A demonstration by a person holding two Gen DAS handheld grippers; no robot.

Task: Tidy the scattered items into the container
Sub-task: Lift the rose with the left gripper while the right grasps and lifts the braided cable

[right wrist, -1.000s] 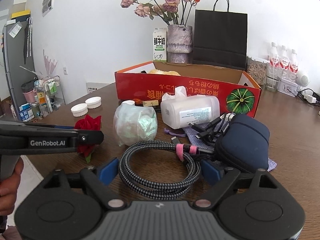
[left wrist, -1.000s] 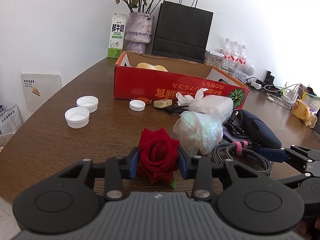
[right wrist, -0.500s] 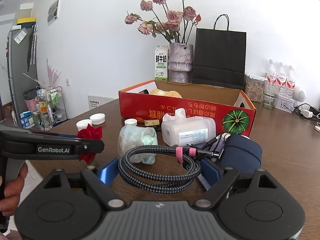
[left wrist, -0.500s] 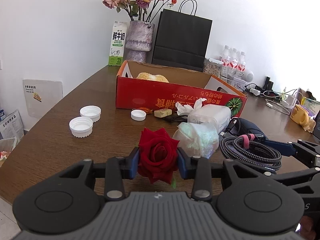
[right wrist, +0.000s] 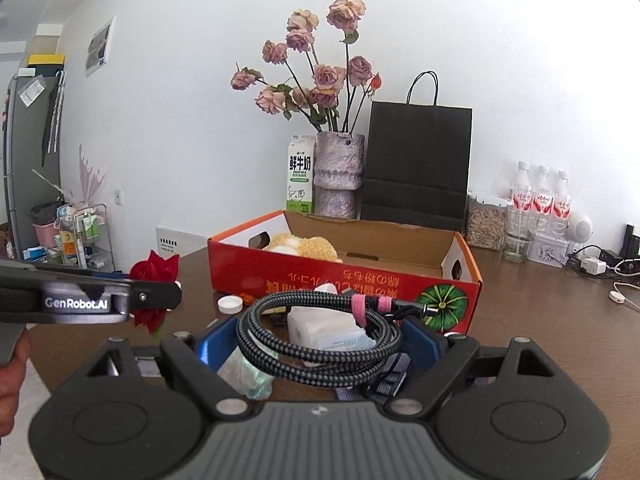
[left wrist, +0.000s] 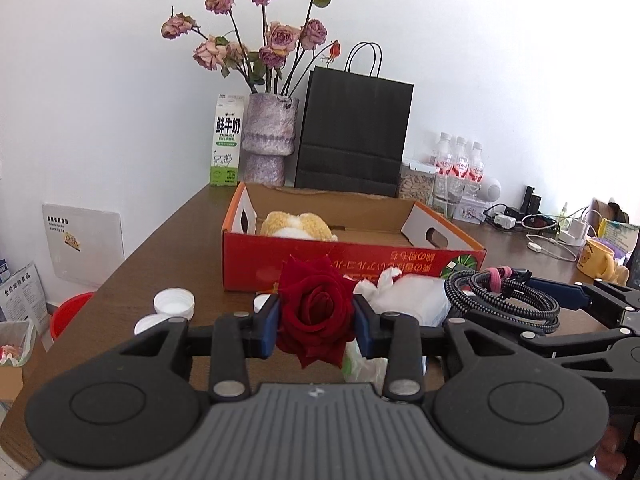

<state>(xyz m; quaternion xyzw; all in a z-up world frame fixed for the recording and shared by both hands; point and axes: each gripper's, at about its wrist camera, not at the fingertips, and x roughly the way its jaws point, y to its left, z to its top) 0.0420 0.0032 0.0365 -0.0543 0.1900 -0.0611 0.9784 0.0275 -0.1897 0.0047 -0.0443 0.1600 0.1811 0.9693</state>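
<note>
My left gripper (left wrist: 315, 322) pinches the rose (left wrist: 315, 312) by the sides of its bloom, the pads (left wrist: 269, 322) pressed in just enough to carry it without crushing the petals. My right gripper (right wrist: 318, 340) has its jaws set wide because the cable (right wrist: 320, 334) is a broad coil, and the pads press its outer loops from both sides. I hold both clear of the desk (right wrist: 560, 328) so they can pass over the near wall of the box (left wrist: 344, 268), which sits toward the desk's far edge with a plush toy (left wrist: 298, 226) at its left end. The caps (left wrist: 174, 304) near the left edge, and the tissues (right wrist: 320, 326), are not yet tidied.
</note>
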